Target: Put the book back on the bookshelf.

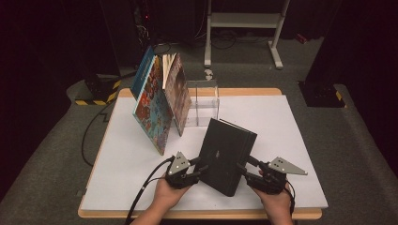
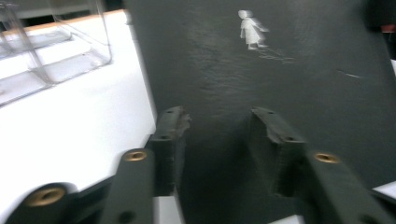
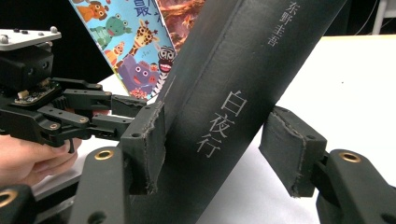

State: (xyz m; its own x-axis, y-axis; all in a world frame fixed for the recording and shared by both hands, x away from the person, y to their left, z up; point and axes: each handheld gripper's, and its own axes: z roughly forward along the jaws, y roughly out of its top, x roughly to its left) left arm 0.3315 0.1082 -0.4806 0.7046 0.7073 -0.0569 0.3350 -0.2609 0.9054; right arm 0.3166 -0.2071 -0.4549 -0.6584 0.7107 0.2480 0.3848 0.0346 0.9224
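Thick black hardcover book [image 1: 226, 154] stands tilted near the front edge of the white table [image 1: 117, 164], spine toward the right gripper [image 1: 248, 169]. Right jaws straddle the spine, spread, one pad touching. Left gripper [image 1: 199, 169] sits at the cover's left edge, jaws apart, grasp unclear. Colourful picture books [image 1: 157, 103] lean together toward the rear-left, a clear acrylic stand [image 1: 202, 101] just beside them.

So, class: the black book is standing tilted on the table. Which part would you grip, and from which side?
Grip the spine of the black book, coming from the person's right. That edge is thick and flat-sided, so the right gripper can straddle it squarely, while the left gripper steadies the opposite edge.
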